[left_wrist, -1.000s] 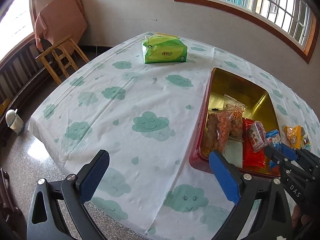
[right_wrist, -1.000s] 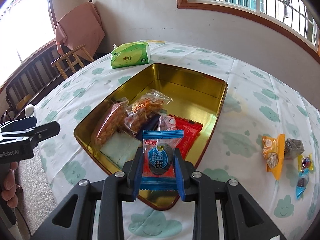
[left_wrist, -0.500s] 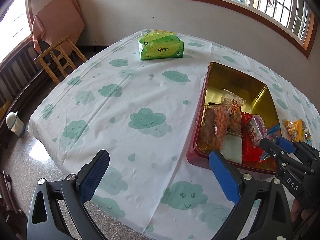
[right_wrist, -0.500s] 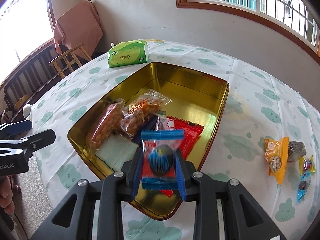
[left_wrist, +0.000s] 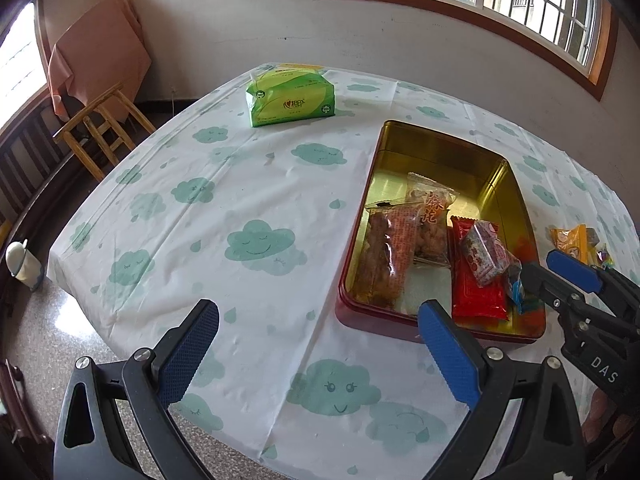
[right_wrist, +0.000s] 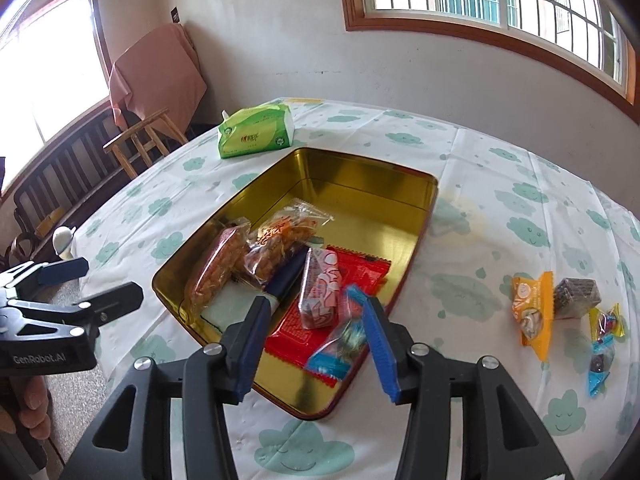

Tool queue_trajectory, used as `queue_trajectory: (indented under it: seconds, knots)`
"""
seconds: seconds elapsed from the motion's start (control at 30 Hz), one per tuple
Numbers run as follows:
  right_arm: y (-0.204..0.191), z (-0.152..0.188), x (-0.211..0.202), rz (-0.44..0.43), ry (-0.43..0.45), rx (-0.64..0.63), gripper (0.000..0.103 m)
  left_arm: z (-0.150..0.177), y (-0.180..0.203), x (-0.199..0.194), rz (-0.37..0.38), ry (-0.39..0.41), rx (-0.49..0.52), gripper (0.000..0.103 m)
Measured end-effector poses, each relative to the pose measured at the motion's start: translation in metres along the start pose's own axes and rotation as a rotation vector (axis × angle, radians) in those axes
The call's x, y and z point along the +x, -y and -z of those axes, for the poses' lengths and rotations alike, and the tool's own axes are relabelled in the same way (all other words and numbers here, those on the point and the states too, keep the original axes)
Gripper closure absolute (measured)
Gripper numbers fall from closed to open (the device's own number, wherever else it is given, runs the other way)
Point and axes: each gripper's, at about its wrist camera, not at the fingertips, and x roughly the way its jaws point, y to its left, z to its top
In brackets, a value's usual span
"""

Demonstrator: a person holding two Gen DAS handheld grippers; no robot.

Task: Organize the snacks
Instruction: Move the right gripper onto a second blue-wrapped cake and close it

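left wrist view: the left gripper (left_wrist: pixel 316 354) hangs over the cloud-printed tablecloth (left_wrist: pixel 240 200), jaws spread wide with nothing between them, just beside the near wall of the red-sided, gold-lined rectangular tin (left_wrist: pixel 384 322). inside the tin lie a clear bag of fried twists (left_wrist: pixel 386 252), a second clear snack bag with red lettering (left_wrist: pixel 430 220), a flat red wrapper (left_wrist: pixel 476 288) and a small pink-and-white packet (left_wrist: pixel 486 256). the right gripper (left_wrist: pixel 536 270) reaches in from the right edge, a blue-ended packet (left_wrist: pixel 516 292) showing blurred just below its tip.

right wrist view: a second ago the right gripper (right_wrist: pixel 316 332) had the blue-ended packet (right_wrist: pixel 340 344) pinched upright; its jaws have just been opening, and now stand about half apart. the packet has tipped and lies slanted on the red wrapper (right_wrist: pixel 304 332) at the tin's near right corner, brushing the right pad but no longer clamped. i judge this snack delivered. still out on the cloth to the right, well apart from the tin: an orange sachet (right_wrist: pixel 534 312), a dark wrapped block (right_wrist: pixel 578 296) and two small twist-wrapped sweets (right_wrist: pixel 602 340). a green tissue pack (right_wrist: pixel 256 130) sits beyond the tin. those loose ones look like the remaining work.
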Motion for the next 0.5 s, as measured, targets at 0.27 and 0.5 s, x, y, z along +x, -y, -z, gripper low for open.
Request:
queue_trajectory:
  seconds: [0.27, 0.5]
  knots:
    - [0.057, 0.009, -0.033, 0.096, 0.065, 0.072, 0.053, -0.003, 0.029, -0.007, 0.038, 0.016, 0.052, 0.004]
    - [0.143, 0.034, -0.057, 0.267, 0.05, 0.153, 0.053, -0.005, 0.072, -0.011, 0.086, 0.021, 0.138, 0.004]
